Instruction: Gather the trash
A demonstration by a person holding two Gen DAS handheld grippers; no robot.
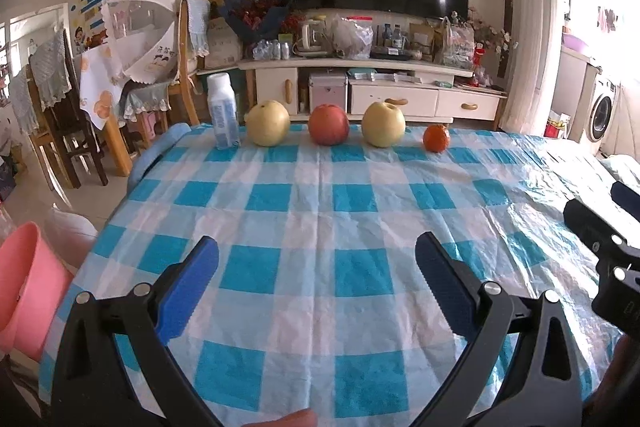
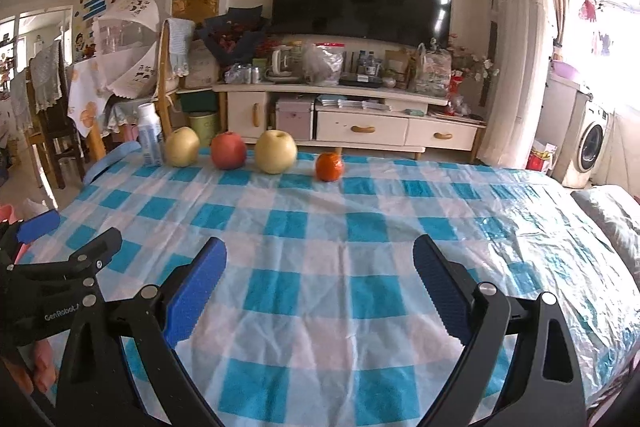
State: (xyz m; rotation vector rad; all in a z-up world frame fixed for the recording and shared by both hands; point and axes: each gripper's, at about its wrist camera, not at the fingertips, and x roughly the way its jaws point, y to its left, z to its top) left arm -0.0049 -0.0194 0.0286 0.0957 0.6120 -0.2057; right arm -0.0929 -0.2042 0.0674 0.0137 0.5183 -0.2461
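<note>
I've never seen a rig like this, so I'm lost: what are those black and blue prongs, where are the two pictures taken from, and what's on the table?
No robot here: a person holds a handheld gripper in each hand, each with a camera looking along its two blue fingers. One picture comes from the left gripper, the other from the right gripper. Both are open and hold nothing. On the checked tablecloth, along the far edge, stand a white bottle, a pear, an apple, another pear and a tangerine. A pink bin sits beside the table.
</note>
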